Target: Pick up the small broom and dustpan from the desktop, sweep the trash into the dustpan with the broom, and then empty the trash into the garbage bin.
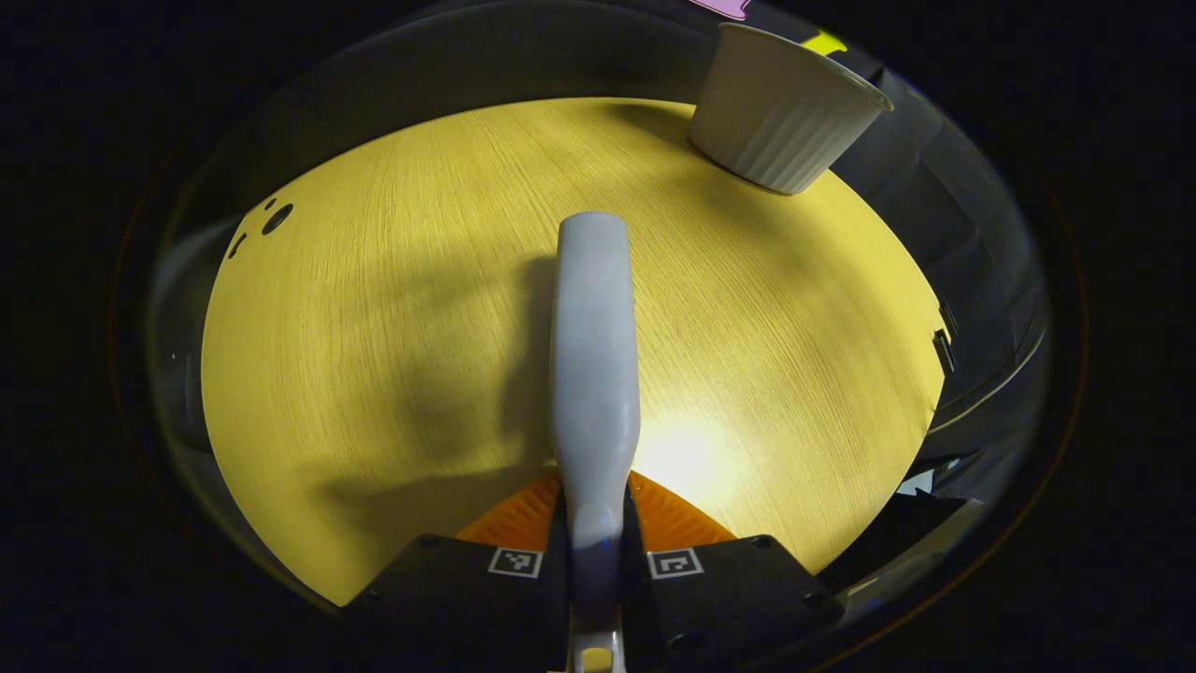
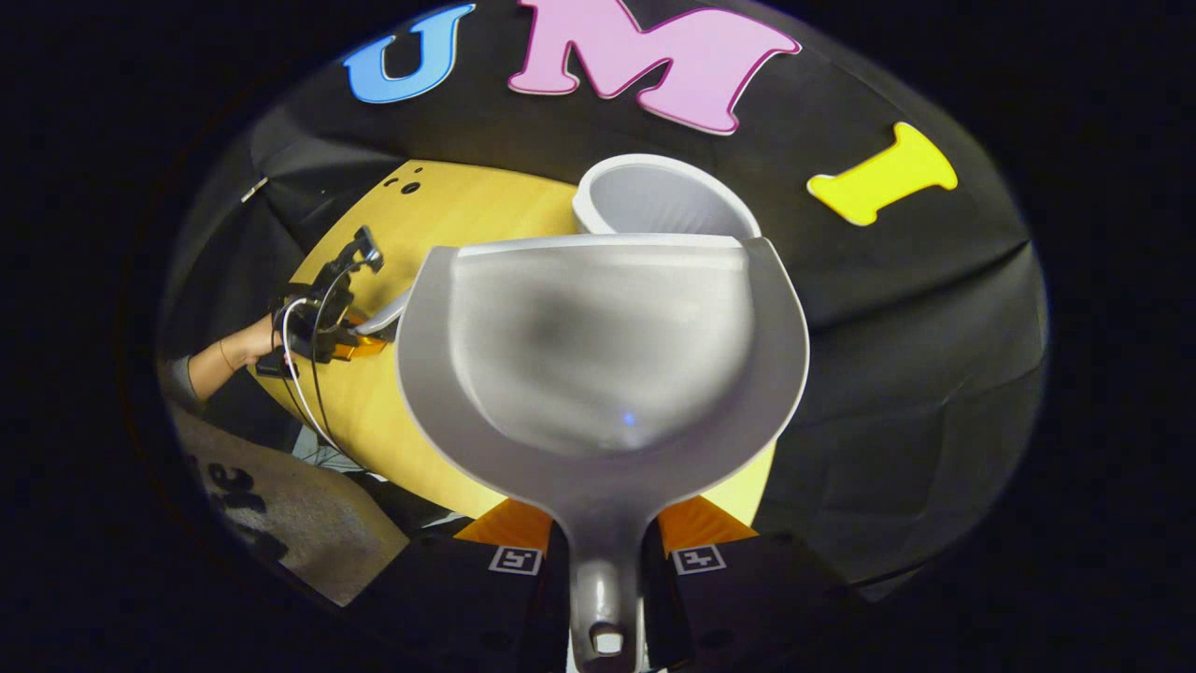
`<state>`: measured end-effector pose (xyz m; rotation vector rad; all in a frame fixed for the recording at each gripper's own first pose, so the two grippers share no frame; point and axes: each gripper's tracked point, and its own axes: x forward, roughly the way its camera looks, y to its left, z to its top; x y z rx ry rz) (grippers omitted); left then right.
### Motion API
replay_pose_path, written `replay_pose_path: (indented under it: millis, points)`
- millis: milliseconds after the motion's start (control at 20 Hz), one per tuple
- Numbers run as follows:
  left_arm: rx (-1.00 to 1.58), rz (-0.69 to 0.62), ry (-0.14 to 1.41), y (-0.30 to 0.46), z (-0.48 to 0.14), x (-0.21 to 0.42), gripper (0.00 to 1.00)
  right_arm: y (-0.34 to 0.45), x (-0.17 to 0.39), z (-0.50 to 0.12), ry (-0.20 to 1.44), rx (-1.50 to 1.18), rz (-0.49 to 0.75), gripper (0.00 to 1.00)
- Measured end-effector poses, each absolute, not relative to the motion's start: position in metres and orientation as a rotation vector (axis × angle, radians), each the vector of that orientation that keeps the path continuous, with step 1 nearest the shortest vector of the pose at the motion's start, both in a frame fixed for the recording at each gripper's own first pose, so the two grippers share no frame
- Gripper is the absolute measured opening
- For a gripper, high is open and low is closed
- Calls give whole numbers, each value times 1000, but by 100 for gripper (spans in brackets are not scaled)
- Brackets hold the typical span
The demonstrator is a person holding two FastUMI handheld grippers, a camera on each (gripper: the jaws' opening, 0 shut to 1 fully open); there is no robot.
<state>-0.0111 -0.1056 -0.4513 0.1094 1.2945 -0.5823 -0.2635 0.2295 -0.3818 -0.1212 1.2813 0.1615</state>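
In the left gripper view, my left gripper (image 1: 595,551) is shut on the small broom (image 1: 594,355). The broom is a pale grey bar reaching forward low over the yellow table (image 1: 374,355), and its bristles are hidden. In the right gripper view, my right gripper (image 2: 605,561) is shut on the handle of the grey dustpan (image 2: 598,346). The pan is held up in the air, its front lip at the near rim of the white garbage bin (image 2: 654,192). No trash is visible inside the pan. Farther left, a hand holds the left gripper (image 2: 327,308) with the broom (image 2: 383,318) over the table.
The white ribbed bin (image 1: 785,121) stands at the table's far right corner in the left gripper view. Small holes (image 1: 276,220) mark the tabletop's far left. The table edge (image 2: 308,421) runs beside the person's clothing (image 2: 280,514). Black cloth walls surround the booth.
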Motion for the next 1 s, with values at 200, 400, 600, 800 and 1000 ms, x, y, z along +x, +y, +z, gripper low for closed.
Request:
replay_pose_path:
  millis: [200, 400, 600, 800, 1000]
  points:
    - [134, -565, 1304, -104, -451, -12, 27, 281, -291, -453, 1346, -10, 188, 35]
    - [170, -533, 1316, -102, -453, -13, 27, 311, -295, -539, 1424, 1, 199, 36]
    - [206, -487, 1319, -100, -452, -13, 27, 333, -286, -590, 1463, 34, 213, 36]
    - [223, -456, 1331, -101, -453, -15, 27, 332, -272, -614, 1452, 67, 214, 36]
    - [221, -443, 1344, -101, -453, -15, 27, 333, -265, -625, 1441, 82, 215, 36]
